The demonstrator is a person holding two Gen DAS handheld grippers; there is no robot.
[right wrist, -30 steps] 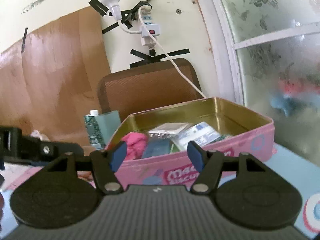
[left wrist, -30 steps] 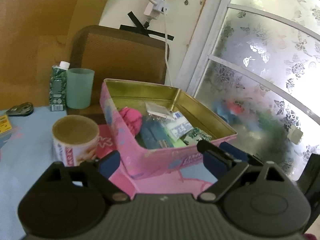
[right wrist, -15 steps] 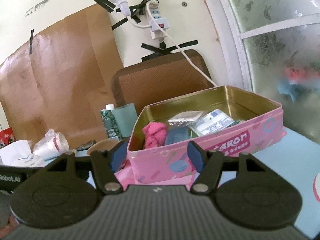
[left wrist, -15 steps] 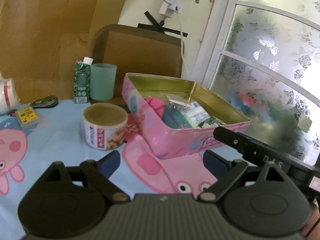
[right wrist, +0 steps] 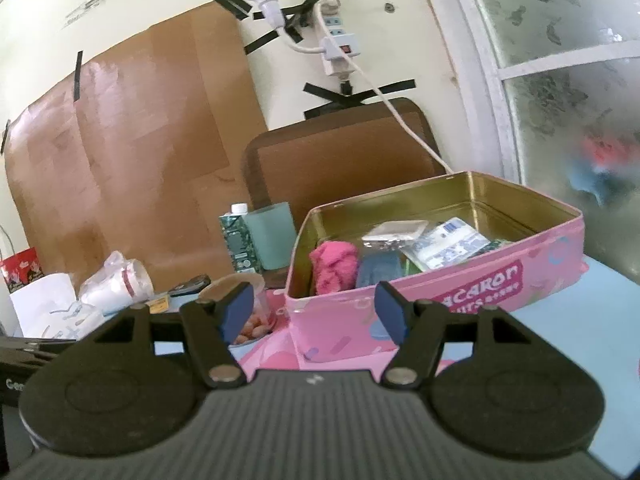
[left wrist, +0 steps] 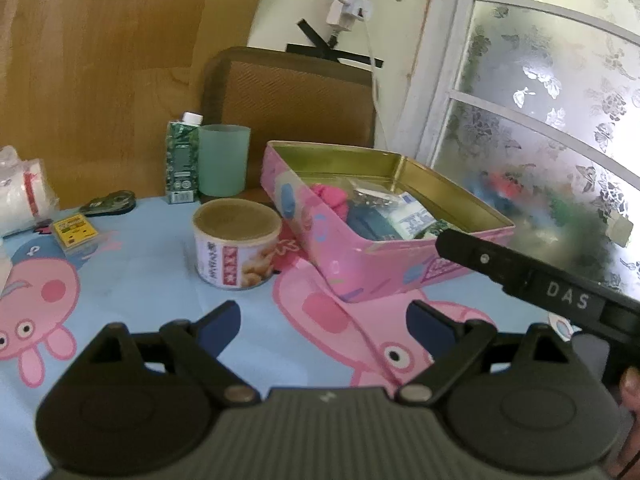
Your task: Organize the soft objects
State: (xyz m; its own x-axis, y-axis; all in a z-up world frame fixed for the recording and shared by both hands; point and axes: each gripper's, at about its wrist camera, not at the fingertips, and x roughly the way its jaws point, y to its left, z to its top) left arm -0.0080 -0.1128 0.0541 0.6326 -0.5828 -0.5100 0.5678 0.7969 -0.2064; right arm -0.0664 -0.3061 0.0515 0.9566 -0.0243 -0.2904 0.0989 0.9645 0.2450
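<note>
An open pink biscuit tin (left wrist: 360, 264) (right wrist: 472, 280) with a gold inside stands on the cartoon tablecloth. In it lie a rolled pink cloth (left wrist: 330, 196) (right wrist: 334, 266), a blue soft item (left wrist: 366, 222) (right wrist: 378, 272), a clear packet (right wrist: 396, 234) and a white-blue tissue pack (left wrist: 412, 216) (right wrist: 448, 242). My left gripper (left wrist: 324, 326) hovers open and empty over the cloth, short of the tin. My right gripper (right wrist: 316, 314) is open and empty too, its jaws framing the tin's near corner from a distance. Part of the right tool (left wrist: 536, 292) crosses the left wrist view.
A round snack can (left wrist: 236, 250) stands left of the tin, with a green carton (left wrist: 182, 160) and a teal cup (left wrist: 224, 160) behind. A yellow card box (left wrist: 74, 232), a dark small object (left wrist: 110, 202) and wrapped white bundles (right wrist: 116, 284) lie further left. A brown chair back (right wrist: 340, 152) and a frosted window (left wrist: 560, 120) border the table.
Both grippers have drawn back from the tin, so it looks smaller and more tablecloth shows. The right tool's arm has come into the left wrist view. Both jaws kept their width.
</note>
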